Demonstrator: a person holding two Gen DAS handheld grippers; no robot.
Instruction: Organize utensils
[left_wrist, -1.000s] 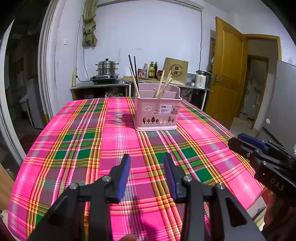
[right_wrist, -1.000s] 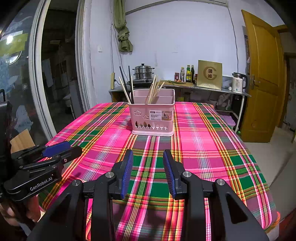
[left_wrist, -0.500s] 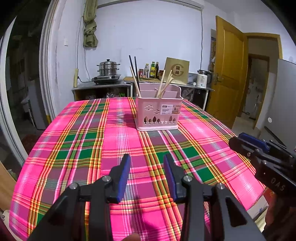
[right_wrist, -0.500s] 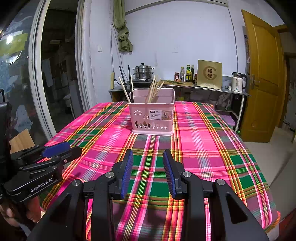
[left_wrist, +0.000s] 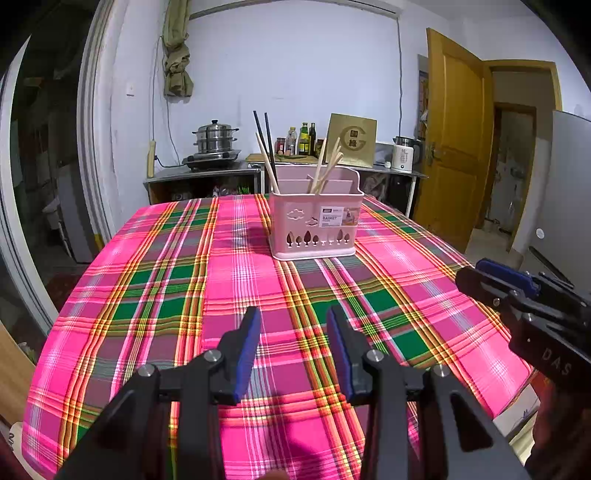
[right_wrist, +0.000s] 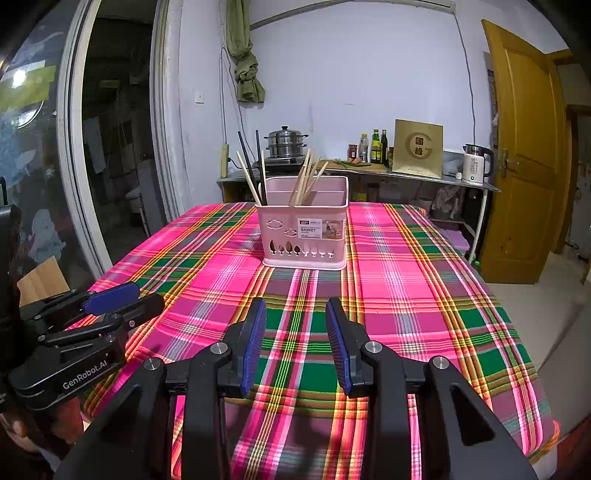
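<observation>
A pink utensil basket (left_wrist: 314, 225) stands upright on the plaid tablecloth at the far middle; it also shows in the right wrist view (right_wrist: 304, 229). Black chopsticks (left_wrist: 264, 144) and pale wooden chopsticks (left_wrist: 327, 166) stick up out of it, black ones in the left compartment, wooden ones mostly in the middle. My left gripper (left_wrist: 293, 321) is open and empty, low over the near part of the table. My right gripper (right_wrist: 295, 314) is open and empty too, beside it. Each gripper shows at the edge of the other's view, the right one (left_wrist: 524, 295) and the left one (right_wrist: 107, 299).
The pink, green and yellow plaid tablecloth (left_wrist: 166, 280) covers the table to its edges. Behind it a steel counter holds a steamer pot (left_wrist: 216, 140), bottles (left_wrist: 303, 138), a gold board (left_wrist: 351, 140) and a white kettle (right_wrist: 476, 166). A yellow door (right_wrist: 524, 155) stands at the right.
The left wrist view has drifted slightly back and up, so the basket sits a little farther off. The right gripper has hardly moved. Both stay open.
</observation>
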